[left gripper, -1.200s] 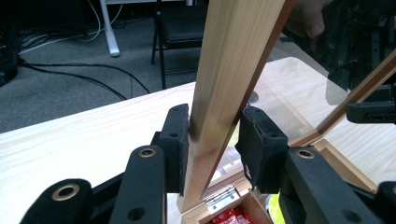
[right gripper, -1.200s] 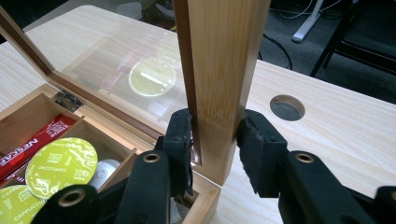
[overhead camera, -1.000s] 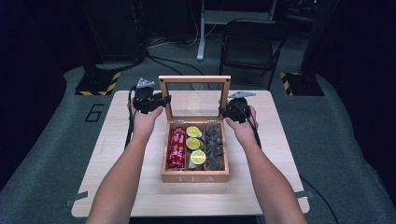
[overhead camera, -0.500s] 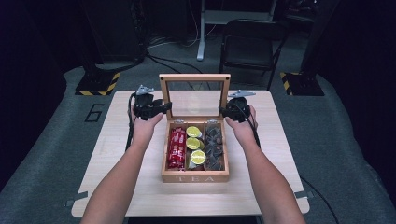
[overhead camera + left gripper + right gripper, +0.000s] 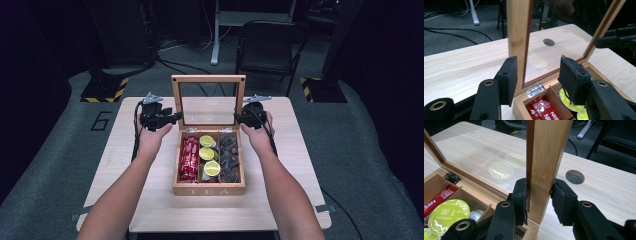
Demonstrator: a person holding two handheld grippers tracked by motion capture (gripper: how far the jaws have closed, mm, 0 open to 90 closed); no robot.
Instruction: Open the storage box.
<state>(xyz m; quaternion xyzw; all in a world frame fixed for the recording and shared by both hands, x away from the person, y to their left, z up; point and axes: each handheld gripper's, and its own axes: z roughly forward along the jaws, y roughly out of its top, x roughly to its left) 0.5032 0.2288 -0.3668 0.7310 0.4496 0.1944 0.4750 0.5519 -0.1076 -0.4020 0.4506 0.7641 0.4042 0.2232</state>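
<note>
Two claws flank one upright lid: right pinching it, left spread.

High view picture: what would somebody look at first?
A wooden tea box sits mid-table, its glass-paned lid standing upright. Inside lie red packets at left and lime-green capsules in the middle. The right tool clamps the lid's side post, while the left tool straddles the other post without pressing it.
</note>
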